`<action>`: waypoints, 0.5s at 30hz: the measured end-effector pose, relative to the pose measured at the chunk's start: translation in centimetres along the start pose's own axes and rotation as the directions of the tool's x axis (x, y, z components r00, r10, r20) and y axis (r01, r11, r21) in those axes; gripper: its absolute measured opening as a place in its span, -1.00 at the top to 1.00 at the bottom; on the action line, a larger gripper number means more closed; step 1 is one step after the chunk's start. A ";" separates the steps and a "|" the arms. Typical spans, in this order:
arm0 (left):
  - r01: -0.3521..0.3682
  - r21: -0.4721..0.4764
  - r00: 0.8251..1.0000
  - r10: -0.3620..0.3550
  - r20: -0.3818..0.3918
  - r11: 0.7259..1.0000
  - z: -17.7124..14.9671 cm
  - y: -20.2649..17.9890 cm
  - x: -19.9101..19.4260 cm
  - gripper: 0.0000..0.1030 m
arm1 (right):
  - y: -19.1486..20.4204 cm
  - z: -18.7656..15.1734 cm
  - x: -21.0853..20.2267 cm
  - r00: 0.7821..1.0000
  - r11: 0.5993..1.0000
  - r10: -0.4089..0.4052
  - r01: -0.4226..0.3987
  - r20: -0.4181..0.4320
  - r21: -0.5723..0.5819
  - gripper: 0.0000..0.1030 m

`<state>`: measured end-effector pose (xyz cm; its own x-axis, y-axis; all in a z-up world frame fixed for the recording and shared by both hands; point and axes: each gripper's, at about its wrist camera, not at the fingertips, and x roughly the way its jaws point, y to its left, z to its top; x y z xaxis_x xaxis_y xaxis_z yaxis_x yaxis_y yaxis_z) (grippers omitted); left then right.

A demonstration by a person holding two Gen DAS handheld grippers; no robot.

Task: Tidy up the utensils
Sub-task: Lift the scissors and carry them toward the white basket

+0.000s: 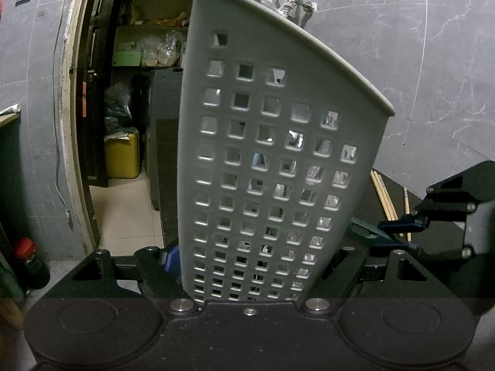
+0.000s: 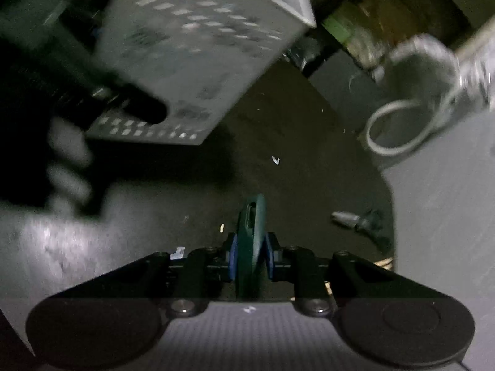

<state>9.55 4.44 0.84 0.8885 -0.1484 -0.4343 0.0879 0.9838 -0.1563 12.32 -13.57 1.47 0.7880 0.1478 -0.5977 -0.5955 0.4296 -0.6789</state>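
Note:
A grey perforated utensil holder [image 1: 266, 160] fills the left wrist view, held tilted between my left gripper's [image 1: 250, 266] fingers, which are shut on its lower part. Metal utensils glint through its holes. The holder also shows in the right wrist view [image 2: 198, 46] at upper left, blurred, with the left gripper's dark finger [image 2: 145, 108] on it. My right gripper [image 2: 250, 256] is shut on a dark green utensil handle [image 2: 252, 232] above the dark counter. In the left wrist view the right gripper [image 1: 402, 224] shows at right with the green handle [image 1: 365, 230].
Wooden chopsticks [image 1: 385, 198] lie on the dark counter behind the holder. A small grey and black object [image 2: 355, 218] lies on the counter [image 2: 278, 117] at right. A tap and hose loop [image 2: 402, 123] hang at upper right. An open doorway with shelves [image 1: 130, 92] is at left.

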 end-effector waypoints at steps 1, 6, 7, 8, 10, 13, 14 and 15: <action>0.001 -0.001 1.000 -0.001 0.000 1.000 0.0 0.1 0.0 -0.57 | 0.9 0.0 -0.3 1.000 0.999 -0.025 0.025 0.006 -0.044 0.60; 0.003 -0.004 1.000 -0.003 0.001 1.000 0.0 0.2 0.1 -0.57 | 2.5 0.4 -0.9 0.999 0.995 -0.043 0.045 0.025 -0.094 0.61; 0.003 -0.004 1.000 -0.003 0.001 1.000 0.0 0.3 0.2 -0.57 | 2.5 0.5 -1.0 0.999 0.995 -0.039 0.041 0.025 -0.086 0.61; 0.003 -0.004 1.000 -0.003 0.001 1.000 0.0 0.3 0.2 -0.57 | 2.6 0.4 -1.0 0.999 0.996 -0.040 0.042 0.025 -0.082 0.61; 0.003 -0.004 1.000 -0.003 0.001 1.000 0.0 0.3 0.2 -0.58 | 3.0 0.2 -1.1 0.998 0.993 -0.058 0.060 0.029 -0.097 0.61; 0.003 -0.004 1.000 -0.003 0.001 1.000 0.0 0.3 0.2 -0.57 | 3.9 0.0 -1.6 0.995 0.985 -0.089 0.094 0.037 -0.143 0.61; 0.003 -0.004 1.000 -0.003 0.001 1.000 0.0 0.3 0.2 -0.57 | 4.1 -0.1 -1.6 0.995 0.983 -0.096 0.101 0.040 -0.156 0.61; 0.003 -0.004 1.000 -0.003 0.001 1.000 0.0 0.3 0.2 -0.57 | 4.2 -0.1 -1.6 0.994 0.981 -0.098 0.104 0.042 -0.162 0.61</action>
<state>9.71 4.67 0.73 0.8886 -0.1508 -0.4331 0.0886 0.9830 -0.1605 8.57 -12.07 -0.51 0.8485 0.1418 -0.5099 -0.5280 0.2921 -0.7974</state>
